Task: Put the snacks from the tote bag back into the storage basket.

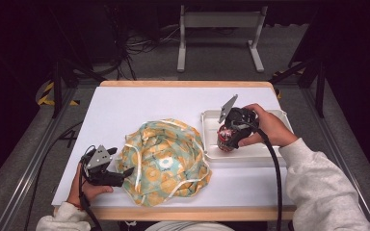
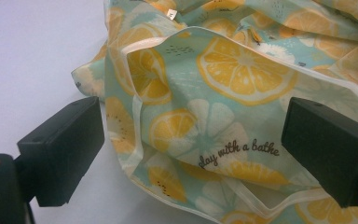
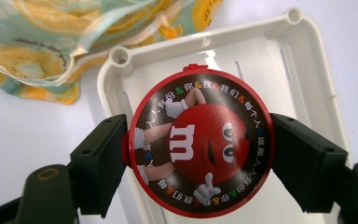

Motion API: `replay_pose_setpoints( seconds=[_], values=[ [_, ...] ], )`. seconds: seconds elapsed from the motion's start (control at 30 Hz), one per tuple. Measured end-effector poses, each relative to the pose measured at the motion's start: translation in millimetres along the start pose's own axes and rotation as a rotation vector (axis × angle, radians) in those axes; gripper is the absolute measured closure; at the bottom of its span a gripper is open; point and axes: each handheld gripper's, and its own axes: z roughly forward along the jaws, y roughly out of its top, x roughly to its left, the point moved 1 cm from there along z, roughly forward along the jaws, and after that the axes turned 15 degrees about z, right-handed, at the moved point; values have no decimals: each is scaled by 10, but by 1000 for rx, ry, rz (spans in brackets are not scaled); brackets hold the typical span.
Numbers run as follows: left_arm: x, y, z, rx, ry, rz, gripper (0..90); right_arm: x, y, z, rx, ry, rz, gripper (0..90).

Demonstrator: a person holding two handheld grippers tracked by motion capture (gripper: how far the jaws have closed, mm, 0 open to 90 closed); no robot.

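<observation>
At the near left of the white desk [image 1: 125, 103], your left hand-held gripper [image 1: 117, 176] rests with its jaws apart on either side of the edge of the crumpled teal fabric bag printed with yellow lemon slices [image 1: 166, 161]. Farther right, your right hand-held gripper [image 1: 227, 136] is clamped on a round red candy tin [image 3: 199, 142], held over the white plastic tray [image 1: 279, 153].
</observation>
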Motion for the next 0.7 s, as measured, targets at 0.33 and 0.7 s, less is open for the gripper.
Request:
replay_pose_setpoints(
  seconds=[0.33, 0.7],
  values=[
    [-1, -4, -1, 6, -4, 1, 64, -107, -86, 87, 33, 9, 4, 236],
    [-14, 8, -32, -13, 6, -9, 64, -208, -236, 202, 80, 0, 0, 236]
  ],
)
